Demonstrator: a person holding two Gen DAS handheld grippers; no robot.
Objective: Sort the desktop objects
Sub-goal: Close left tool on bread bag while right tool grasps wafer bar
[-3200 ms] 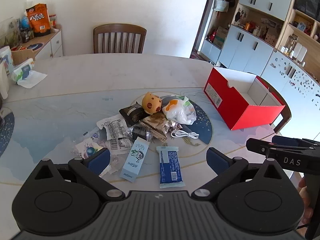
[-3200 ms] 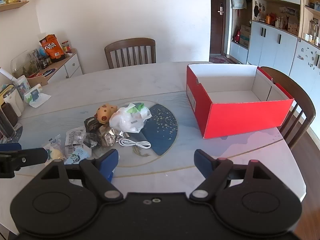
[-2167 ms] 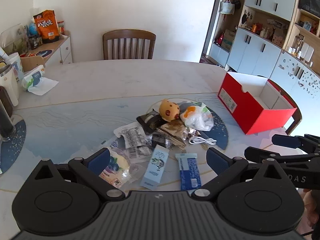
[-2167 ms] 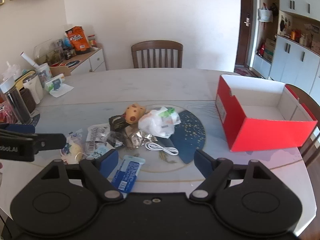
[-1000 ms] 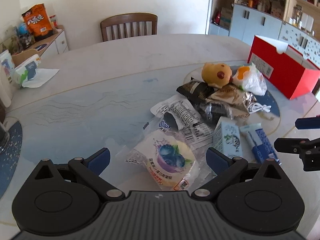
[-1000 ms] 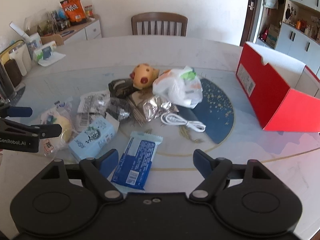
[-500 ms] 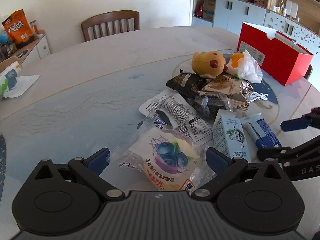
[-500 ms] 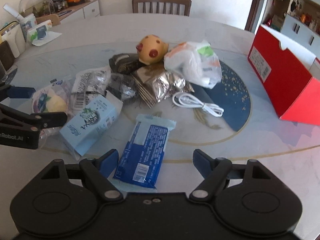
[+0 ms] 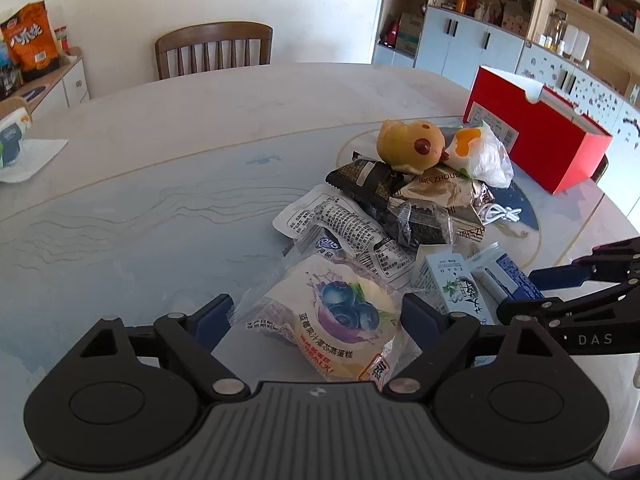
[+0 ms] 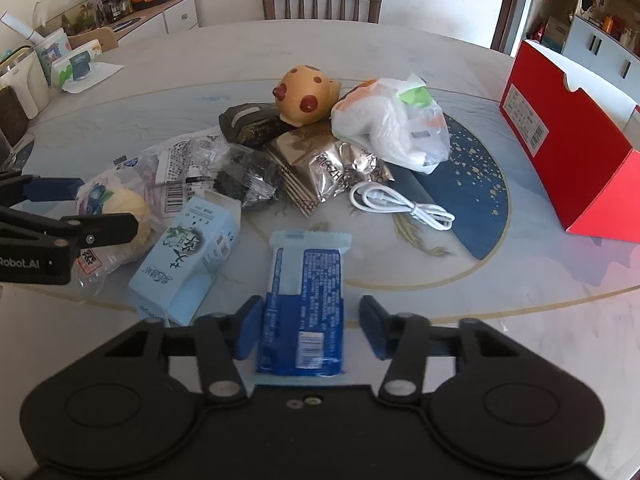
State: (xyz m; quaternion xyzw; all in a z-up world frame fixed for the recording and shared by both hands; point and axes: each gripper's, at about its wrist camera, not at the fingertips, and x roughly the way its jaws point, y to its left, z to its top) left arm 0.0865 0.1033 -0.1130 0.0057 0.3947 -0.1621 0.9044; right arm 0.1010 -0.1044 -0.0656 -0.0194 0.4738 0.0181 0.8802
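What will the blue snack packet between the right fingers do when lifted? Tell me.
The blue snack packet looks flat and film-wrapped, so it is probably light. Its crimped far end may droop. The glossy wrapper could slip in the closing right gripper, whose fingers look not yet clamped.

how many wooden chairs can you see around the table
2: one chair at the table's far side, and one chair's back just showing behind the red box. Others may be out of view.
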